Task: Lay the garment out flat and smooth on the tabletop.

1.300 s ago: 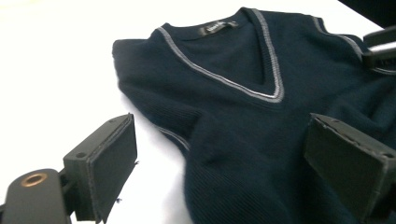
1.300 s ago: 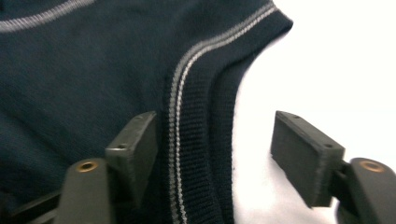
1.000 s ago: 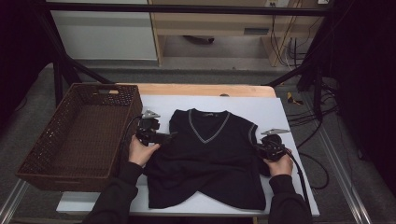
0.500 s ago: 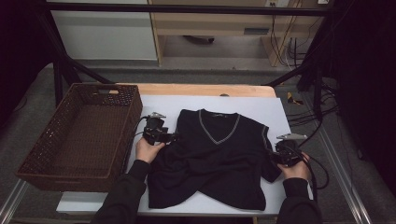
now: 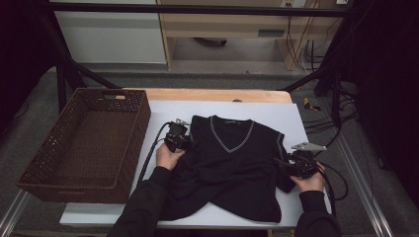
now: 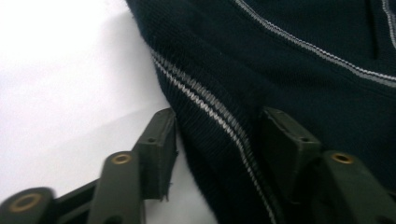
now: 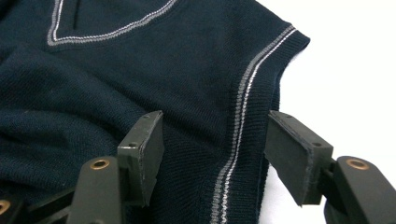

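Vest [image 5: 232,168] laid on surface [image 5: 306,123], still rumpled near. Left gripper [image 6: 217,135] and right gripper [image 7: 215,149] spread over armhole edges. Basket [image 5: 34,177] unused; smoothing, folding judged left.

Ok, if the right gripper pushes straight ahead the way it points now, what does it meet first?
Most likely the dark vest: the right gripper stands open astride its striped armhole edge, so cloth lies directly ahead. Depth is hard to judge.

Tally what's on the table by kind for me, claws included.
Black V-neck vest: 1
Brown woven basket: 1
Claws: 2, the left claw and the right claw, both open over the vest's armhole edges
Total: 4
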